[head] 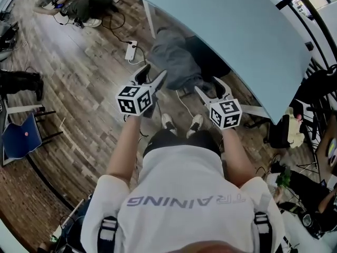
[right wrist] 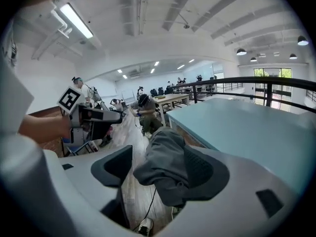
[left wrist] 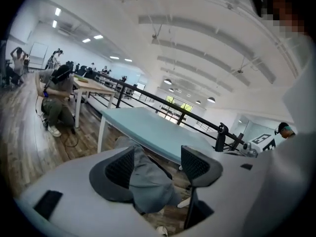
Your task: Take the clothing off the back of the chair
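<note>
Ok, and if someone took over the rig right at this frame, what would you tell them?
Left gripper: open, empty, aimed at the clothing.
Right gripper: open, empty, aimed at it too.
Clothing: grey, draped over the chair back, by the table.
Done: nothing gripped yet.
Left: close on the clothing and lift it off the chair.

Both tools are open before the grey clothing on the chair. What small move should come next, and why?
Probably ease both forward until the grey clothing sits between the jaws. The left tool and right tool stand open and seem just short of it, where it drapes the chair at the table edge.
</note>
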`<move>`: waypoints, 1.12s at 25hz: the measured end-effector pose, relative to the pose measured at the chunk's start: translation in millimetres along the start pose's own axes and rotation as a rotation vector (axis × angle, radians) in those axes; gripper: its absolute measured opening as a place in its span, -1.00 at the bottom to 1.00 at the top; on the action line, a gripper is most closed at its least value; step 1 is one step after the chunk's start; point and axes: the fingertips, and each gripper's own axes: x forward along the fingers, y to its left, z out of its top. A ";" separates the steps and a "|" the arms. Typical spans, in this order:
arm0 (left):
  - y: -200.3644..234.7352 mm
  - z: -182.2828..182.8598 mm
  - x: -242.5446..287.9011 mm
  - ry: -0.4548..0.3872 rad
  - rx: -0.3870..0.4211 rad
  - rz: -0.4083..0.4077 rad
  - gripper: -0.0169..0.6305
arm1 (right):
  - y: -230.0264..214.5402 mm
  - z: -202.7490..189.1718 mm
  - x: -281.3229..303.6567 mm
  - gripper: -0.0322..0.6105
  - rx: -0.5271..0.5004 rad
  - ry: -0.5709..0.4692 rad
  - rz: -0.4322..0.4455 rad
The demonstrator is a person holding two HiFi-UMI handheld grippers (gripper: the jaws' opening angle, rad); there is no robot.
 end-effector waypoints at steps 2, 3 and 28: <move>16.8 -8.9 25.6 0.047 -0.024 0.029 0.02 | -0.9 -15.1 20.5 0.17 -0.007 0.045 0.021; 24.3 -14.3 38.2 0.070 -0.037 0.045 0.03 | -2.1 -23.7 29.8 0.20 -0.010 0.068 0.031; 72.2 -95.0 166.9 0.284 -0.288 0.135 -0.29 | -3.1 -119.5 139.1 -0.11 0.007 0.292 0.119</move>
